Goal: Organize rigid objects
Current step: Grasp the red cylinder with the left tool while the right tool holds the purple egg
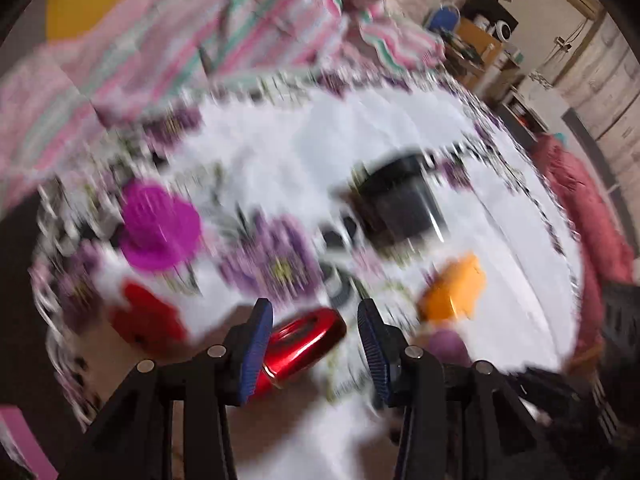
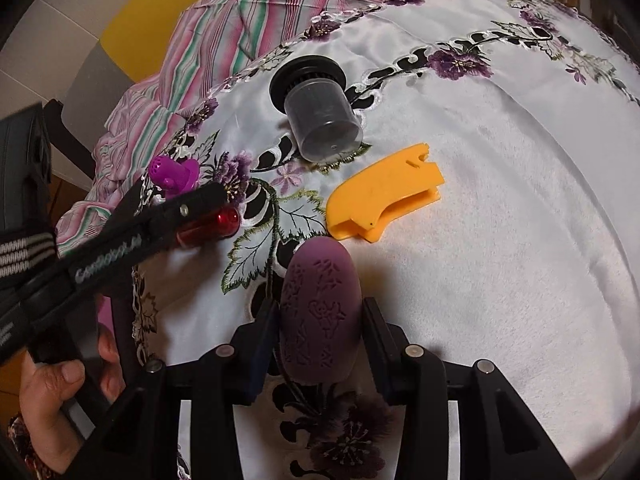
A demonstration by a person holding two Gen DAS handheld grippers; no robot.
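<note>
The left wrist view is blurred by motion. My left gripper (image 1: 315,312) is open over a shiny red cylinder (image 1: 304,340), which lies slanted against the left finger with a wide gap to the right one. In the right wrist view the red cylinder (image 2: 216,222) pokes out under the left gripper's finger (image 2: 192,200). A purple embossed oval piece (image 2: 318,316) lies on the cloth between the fingers of my right gripper (image 2: 320,306), with the pads close beside it but not squeezing. An orange plastic clip (image 2: 380,204), a dark tipped-over jar (image 2: 320,120) and a magenta cup (image 2: 174,172) lie beyond.
A white tablecloth (image 2: 500,240) with purple embroidered flowers covers the round table. Striped pink and green fabric (image 2: 248,12) is bunched at the far edge. A person's hand (image 2: 52,396) holds the left gripper's handle. Another red item (image 1: 148,316) lies at the left.
</note>
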